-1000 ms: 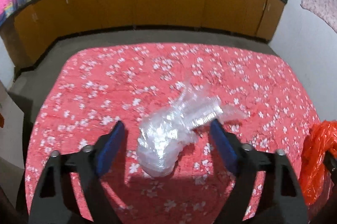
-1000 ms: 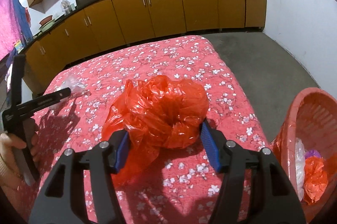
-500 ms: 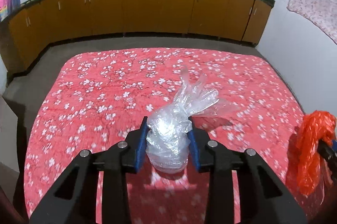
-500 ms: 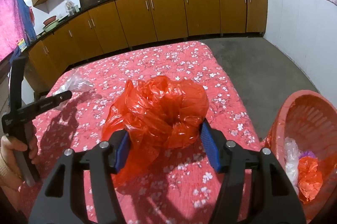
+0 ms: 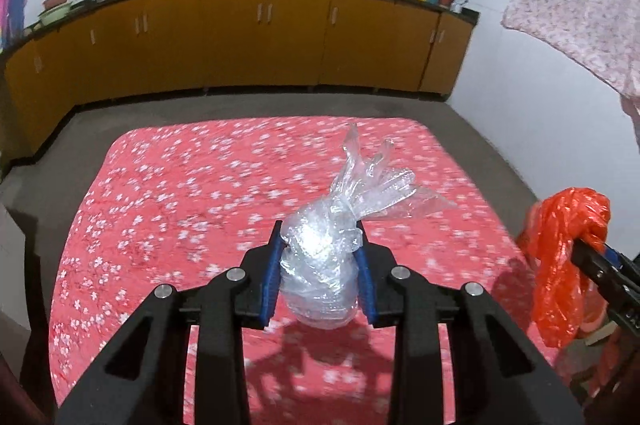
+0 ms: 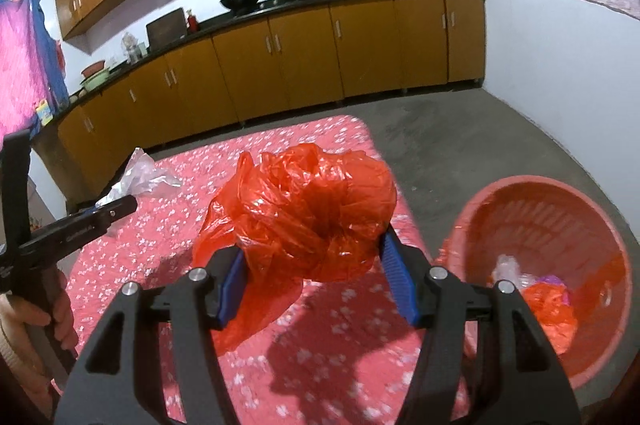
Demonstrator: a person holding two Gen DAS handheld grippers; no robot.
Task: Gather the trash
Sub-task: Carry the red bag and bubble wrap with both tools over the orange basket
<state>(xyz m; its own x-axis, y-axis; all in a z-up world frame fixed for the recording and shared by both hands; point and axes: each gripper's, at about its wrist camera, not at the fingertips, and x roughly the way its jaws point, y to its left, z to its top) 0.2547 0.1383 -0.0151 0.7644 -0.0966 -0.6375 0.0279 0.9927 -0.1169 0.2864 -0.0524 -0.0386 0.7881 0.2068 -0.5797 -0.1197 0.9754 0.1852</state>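
A crumpled clear plastic bag (image 5: 320, 265) sits pinched between the blue pads of the left gripper (image 5: 319, 275) in the lower middle of the left wrist view, its twisted loose end fanning up and to the right above the pink floral bedspread (image 5: 180, 209); the jaws have just been closing and now stand narrow, pressed against the bag on both sides. In the right wrist view the same bag (image 6: 136, 179) shows at the left edge at the tip of that gripper (image 6: 112, 211), whose handle a hand (image 6: 52, 317) grips in the lower left corner. A crumpled orange-red plastic bag (image 6: 308, 217) fills the centre of the right wrist view, clamped between the blue pads of the right gripper (image 6: 318, 275), with a loose flap hanging down at lower left over the bedspread (image 6: 160, 241). The same orange bag (image 5: 564, 257) appears at the right edge of the left wrist view. To the lower right of the right wrist view, beside the bed on the grey floor (image 6: 460, 145), stands a round pinkish-red slotted plastic basket (image 6: 560, 209) holding some clear, orange and purple scraps. Yellow-brown cabinets (image 6: 300, 53) with a dark countertop line the far wall across the upper half of both views.
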